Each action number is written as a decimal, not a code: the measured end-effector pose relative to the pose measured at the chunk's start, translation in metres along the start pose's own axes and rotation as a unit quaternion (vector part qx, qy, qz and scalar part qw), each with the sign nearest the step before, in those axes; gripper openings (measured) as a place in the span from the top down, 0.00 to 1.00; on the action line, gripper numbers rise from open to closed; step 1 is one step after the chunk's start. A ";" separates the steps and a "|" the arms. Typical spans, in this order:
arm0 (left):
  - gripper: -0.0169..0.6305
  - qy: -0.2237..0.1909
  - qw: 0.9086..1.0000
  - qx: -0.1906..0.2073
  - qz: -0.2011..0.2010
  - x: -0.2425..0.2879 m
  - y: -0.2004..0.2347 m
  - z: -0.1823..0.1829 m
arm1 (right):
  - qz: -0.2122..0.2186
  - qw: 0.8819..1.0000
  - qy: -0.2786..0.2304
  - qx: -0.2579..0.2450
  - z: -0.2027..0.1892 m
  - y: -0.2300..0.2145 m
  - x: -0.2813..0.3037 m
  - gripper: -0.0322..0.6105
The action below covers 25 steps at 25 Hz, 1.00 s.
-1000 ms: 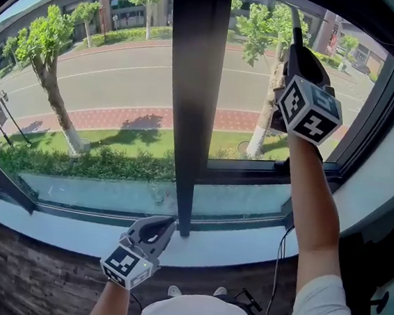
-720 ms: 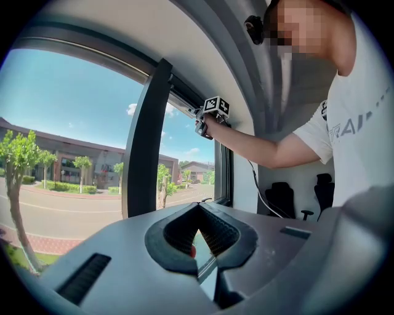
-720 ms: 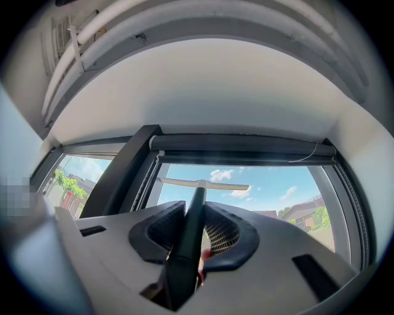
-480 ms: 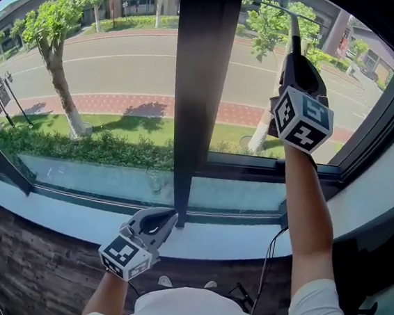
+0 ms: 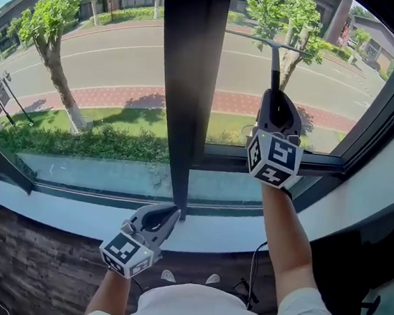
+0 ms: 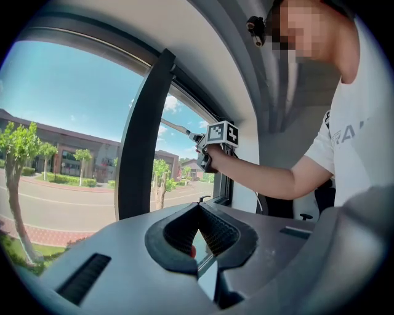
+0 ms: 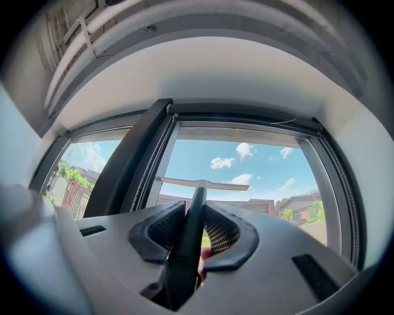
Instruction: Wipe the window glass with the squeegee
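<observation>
The squeegee [image 5: 268, 42] has a thin grey blade across a dark handle, and the blade lies against the right pane of the window glass [image 5: 338, 84]. My right gripper [image 5: 278, 102] is shut on the handle and held up in front of that pane. In the right gripper view the handle [image 7: 189, 237] runs up between the jaws to the blade [image 7: 200, 183]. My left gripper [image 5: 168, 215] rests low by the foot of the dark mullion [image 5: 187, 82], jaws together and nothing in them. The left gripper view shows its own jaws [image 6: 198, 209] and the right gripper [image 6: 215, 136] farther off.
A pale sill [image 5: 238, 236] runs under the dark window frame [image 5: 369, 115]. A left pane [image 5: 88, 58] looks out on a street and trees. A black cable [image 5: 254, 264] hangs below the sill. The person's forearm [image 5: 281, 225] reaches up on the right.
The right gripper has come down and a little left along the right pane, drawing the squeegee blade lower on the glass. The left gripper has stayed by the mullion's foot.
</observation>
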State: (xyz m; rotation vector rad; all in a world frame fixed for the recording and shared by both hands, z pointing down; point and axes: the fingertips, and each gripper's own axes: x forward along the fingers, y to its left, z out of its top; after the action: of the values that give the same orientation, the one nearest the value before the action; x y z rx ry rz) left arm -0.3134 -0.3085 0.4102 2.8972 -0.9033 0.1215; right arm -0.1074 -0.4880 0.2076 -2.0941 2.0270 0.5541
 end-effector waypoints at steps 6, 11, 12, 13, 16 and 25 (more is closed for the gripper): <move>0.95 0.006 1.000 0.000 0.005 0.001 0.006 -0.002 | 0.003 1.000 0.024 -0.007 -0.048 0.007 -0.023 0.79; 0.95 0.013 1.000 -0.010 0.008 0.006 0.008 -0.008 | 0.008 0.999 0.050 -0.014 -0.094 0.011 -0.043 0.79; 0.95 0.015 1.000 -0.012 0.007 0.008 0.007 -0.010 | 0.008 0.998 0.056 -0.015 -0.103 0.012 -0.048 0.79; 0.95 0.018 1.000 -0.012 0.005 0.010 0.005 -0.012 | 0.009 0.998 0.062 -0.015 -0.113 0.012 -0.053 0.79; 0.95 0.023 1.000 -0.010 0.001 0.013 0.002 -0.016 | 0.010 0.997 0.080 -0.016 -0.140 0.016 -0.065 0.79; 0.95 0.042 0.999 -0.018 0.009 0.009 0.004 -0.031 | 0.023 0.991 0.132 -0.018 -0.210 0.021 -0.100 0.79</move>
State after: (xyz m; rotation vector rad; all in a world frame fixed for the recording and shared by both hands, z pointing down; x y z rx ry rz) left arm -0.3093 -0.3129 0.4423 2.8287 -0.9090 0.2233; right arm -0.0987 -0.4759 0.4407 -2.2510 2.2222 0.3368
